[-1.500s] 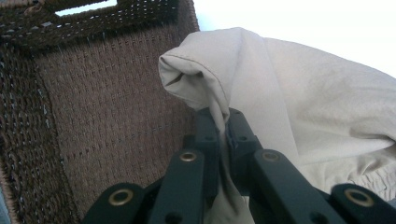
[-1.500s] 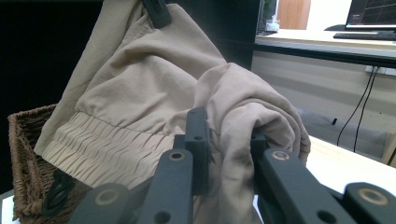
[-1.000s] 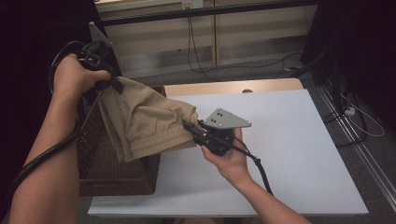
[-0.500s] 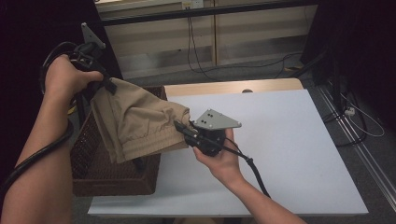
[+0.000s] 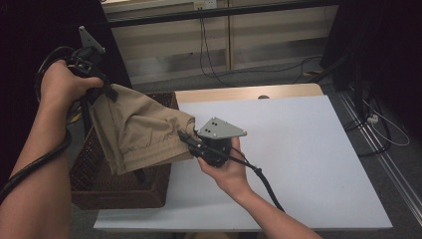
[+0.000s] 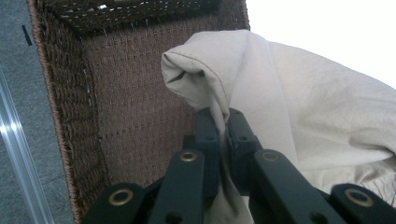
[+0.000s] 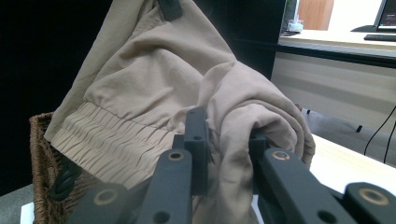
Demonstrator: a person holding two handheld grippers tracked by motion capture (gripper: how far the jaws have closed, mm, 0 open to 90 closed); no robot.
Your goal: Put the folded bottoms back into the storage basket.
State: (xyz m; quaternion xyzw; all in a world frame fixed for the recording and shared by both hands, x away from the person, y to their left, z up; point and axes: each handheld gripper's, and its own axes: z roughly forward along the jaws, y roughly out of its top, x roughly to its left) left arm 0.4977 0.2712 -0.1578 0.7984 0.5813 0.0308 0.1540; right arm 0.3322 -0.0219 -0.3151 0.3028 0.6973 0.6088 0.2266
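Beige garment [image 5: 137, 132] is hanging stretched above the wicker basket [image 5: 99, 184] at 9 o'clock of the white surface [image 5: 298, 164]. Left gripper [image 5: 107, 92] fingers are pinching its upper corner. Right gripper [image 5: 185, 138] fingers are pinching its lower fold.

I am working at a white table [image 5: 308, 164] whose wooden edge is showing along its far side. A brown wicker basket [image 5: 94, 184] is sitting at the table's left edge, next to the white top; whether it is resting on the table or just beside it I cannot tell. The grey floor [image 5: 278, 74] is lying beyond the table, with black cables [image 5: 298, 64] trailing across it.
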